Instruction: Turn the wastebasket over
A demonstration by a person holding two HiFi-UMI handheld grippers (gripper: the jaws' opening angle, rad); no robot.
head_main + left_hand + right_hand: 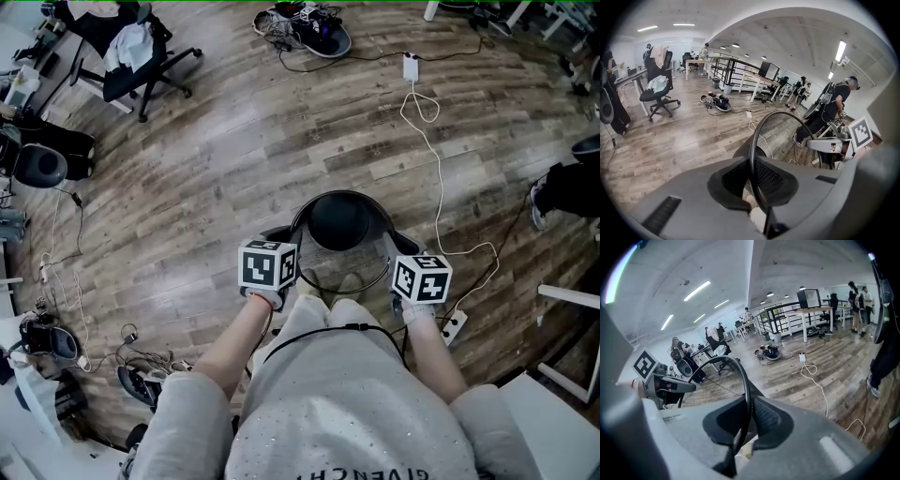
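The wastebasket (339, 220) is black wire mesh with a solid round bottom. It hangs above the wooden floor in front of my knees, between the two grippers. My left gripper (284, 242) is shut on the rim at the basket's left side. In the left gripper view the rim's black wire runs straight between the jaws of the left gripper (753, 180), and the mesh wall (787, 136) rises beyond. My right gripper (397, 247) is shut on the rim at the opposite side. The right gripper view shows the right gripper (745, 420) clamping the rim, with mesh (717, 380) behind.
A white cable (427, 122) snakes across the floor to a power strip (455, 323) by my right hand. An office chair (141, 56) stands at the far left and a heap of gear (314, 33) at the far middle. A person's leg (562, 192) is at the right edge.
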